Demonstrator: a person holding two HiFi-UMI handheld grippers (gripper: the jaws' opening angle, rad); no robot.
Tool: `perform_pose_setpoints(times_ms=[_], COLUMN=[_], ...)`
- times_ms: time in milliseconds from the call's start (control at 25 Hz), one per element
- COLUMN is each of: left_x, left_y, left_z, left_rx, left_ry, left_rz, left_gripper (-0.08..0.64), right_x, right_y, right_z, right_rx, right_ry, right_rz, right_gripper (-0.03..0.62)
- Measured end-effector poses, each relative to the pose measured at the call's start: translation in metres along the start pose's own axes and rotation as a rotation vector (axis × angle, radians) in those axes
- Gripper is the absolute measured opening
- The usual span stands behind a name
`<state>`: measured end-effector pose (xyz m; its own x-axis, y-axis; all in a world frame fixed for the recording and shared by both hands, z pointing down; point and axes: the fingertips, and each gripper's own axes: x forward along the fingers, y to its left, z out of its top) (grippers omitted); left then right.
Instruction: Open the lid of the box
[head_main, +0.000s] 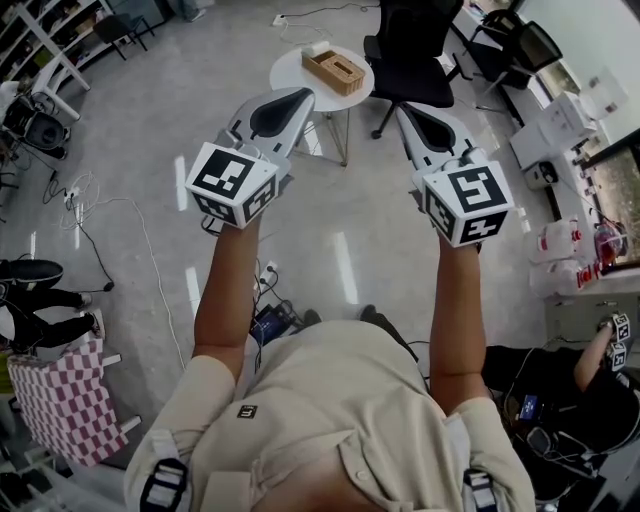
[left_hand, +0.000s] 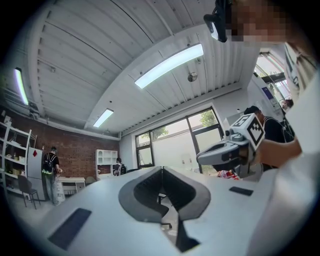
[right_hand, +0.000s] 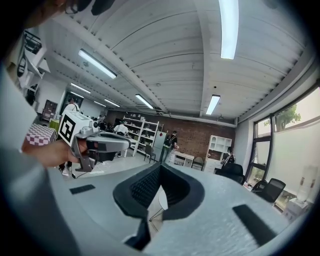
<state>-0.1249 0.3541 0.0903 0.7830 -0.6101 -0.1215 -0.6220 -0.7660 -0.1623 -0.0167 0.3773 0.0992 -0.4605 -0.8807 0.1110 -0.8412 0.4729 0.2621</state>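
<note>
Left gripper view shows the left gripper (left_hand: 161, 169) with its jaws pressed together on nothing. The right gripper (right_hand: 160, 167) is likewise closed and empty. The box (head_main: 322, 73) sits on a round table (head_main: 290, 80) ahead, well apart from both tips, and its lid (head_main: 338, 66) looks to be down. The step in hand seems to be the approach. To do it well, bring both grippers in level, part the jaws before arrival, steady the body with one and take the lid's edge with the other. Both forearms reach forward side by side, with the grippers roughly level and apart.
</note>
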Motion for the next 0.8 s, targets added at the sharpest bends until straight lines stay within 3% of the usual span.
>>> perform_pose_setpoints(times_ms=[400, 800], left_x=[0.05, 0.14], left_y=[0.035, 0.057], left_z=[-0.028, -0.057], left_rx=[-0.009, -0.006], left_ry=[0.036, 0.081], left_rz=[0.039, 0.119], left_gripper=[0.011, 0.011], right_x=[0.053, 0.111], right_y=[-0.046, -0.127], right_z=[-0.021, -0.053], right_rx=[0.013, 0.026], right_ry=[0.006, -0.003], right_rz=[0.041, 0.138], right_gripper=[-0.008, -0.008])
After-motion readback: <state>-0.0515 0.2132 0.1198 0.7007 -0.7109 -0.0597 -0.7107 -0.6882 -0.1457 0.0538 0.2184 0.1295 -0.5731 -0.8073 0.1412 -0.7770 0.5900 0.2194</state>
